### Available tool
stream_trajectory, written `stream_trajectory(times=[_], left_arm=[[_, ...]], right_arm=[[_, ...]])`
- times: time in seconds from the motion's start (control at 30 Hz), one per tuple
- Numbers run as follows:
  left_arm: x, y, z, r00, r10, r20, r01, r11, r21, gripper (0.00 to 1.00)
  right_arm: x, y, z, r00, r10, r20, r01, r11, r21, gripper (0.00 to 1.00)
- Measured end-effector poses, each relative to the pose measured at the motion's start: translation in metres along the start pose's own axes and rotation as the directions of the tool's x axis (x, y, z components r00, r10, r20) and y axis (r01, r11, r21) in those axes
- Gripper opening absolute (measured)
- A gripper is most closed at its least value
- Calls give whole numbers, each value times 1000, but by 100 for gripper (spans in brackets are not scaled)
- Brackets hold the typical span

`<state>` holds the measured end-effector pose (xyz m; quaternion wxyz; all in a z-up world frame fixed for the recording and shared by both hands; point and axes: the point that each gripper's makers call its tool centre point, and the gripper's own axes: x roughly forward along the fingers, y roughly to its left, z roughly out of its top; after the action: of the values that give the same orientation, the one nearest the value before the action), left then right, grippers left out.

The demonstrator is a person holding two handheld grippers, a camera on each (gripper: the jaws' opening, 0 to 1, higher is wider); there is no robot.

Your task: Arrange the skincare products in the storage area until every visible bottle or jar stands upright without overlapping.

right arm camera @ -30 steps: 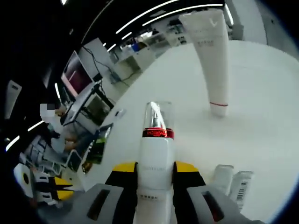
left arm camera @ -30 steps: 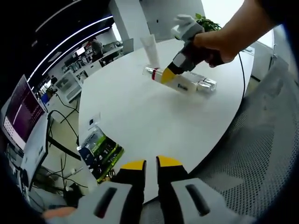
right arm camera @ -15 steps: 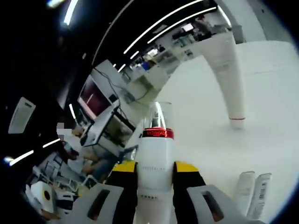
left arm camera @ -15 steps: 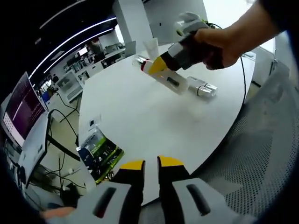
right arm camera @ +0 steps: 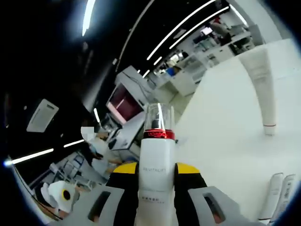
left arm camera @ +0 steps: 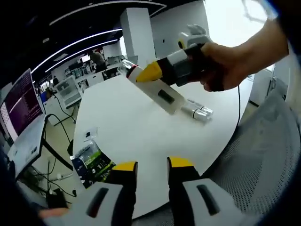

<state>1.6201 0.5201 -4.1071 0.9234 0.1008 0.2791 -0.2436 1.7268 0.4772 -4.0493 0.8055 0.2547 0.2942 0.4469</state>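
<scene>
bottles held: 1 (right arm camera: 157, 160) | tubes upright: 1 (right arm camera: 262, 89) | bottles lying: 2 (right arm camera: 278, 197)

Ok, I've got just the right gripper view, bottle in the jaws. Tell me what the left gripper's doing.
Observer: The left gripper hangs over the near edge of the table, jaws apart, nothing between them.
Operator: Now tell me how my bottle sits over the table.
Observer: The white bottle in the right gripper is tilted, base end low and seemingly clear of the tabletop.
Operator: Name anything near the left gripper.
Observer: A green and black packet shows by the table's edge; I cannot tell if it rests on the table.
</scene>
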Motion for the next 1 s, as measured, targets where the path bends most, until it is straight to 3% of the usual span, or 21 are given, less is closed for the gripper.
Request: stream_trajectory(times=[0.07, 0.17, 0.27, 0.37, 0.57, 0.67, 0.83, 1.0], left_arm=[[-1, 0, 4, 1000, -19, 7, 19, 998, -54, 34], [-7, 6, 20, 997, -38, 72, 50, 984, -170, 39], [-17, 15, 33, 992, -33, 122, 66, 960, -273, 40], [-21, 12, 52, 981, -54, 188, 119, 927, -355, 43], [-17, -6, 66, 968, -103, 228, 188, 901, -391, 45], [-14, -11, 63, 970, -112, 213, 188, 906, -379, 45], [-20, -1, 68, 964, -87, 249, 192, 879, -437, 42], [-17, -7, 67, 963, -109, 248, 209, 881, -425, 41]], right_arm=[[0, 12, 0, 1000, 27, 1, -27, 1000, -12, 25], [-1, 27, 5, 998, 68, 9, -68, 997, -26, 25], [-3, 40, 10, 995, 98, 23, -97, 994, -40, 25], [-5, 53, 15, 991, 128, 37, -127, 991, -45, 25], [-5, 74, 23, 984, 173, 49, -169, 983, -74, 25], [-5, 84, 24, 981, 191, 47, -186, 978, -92, 25], [-3, 99, 17, 975, 223, 19, -219, 967, -129, 25], [0, 104, 15, 972, 233, 15, -229, 963, -145, 25]])
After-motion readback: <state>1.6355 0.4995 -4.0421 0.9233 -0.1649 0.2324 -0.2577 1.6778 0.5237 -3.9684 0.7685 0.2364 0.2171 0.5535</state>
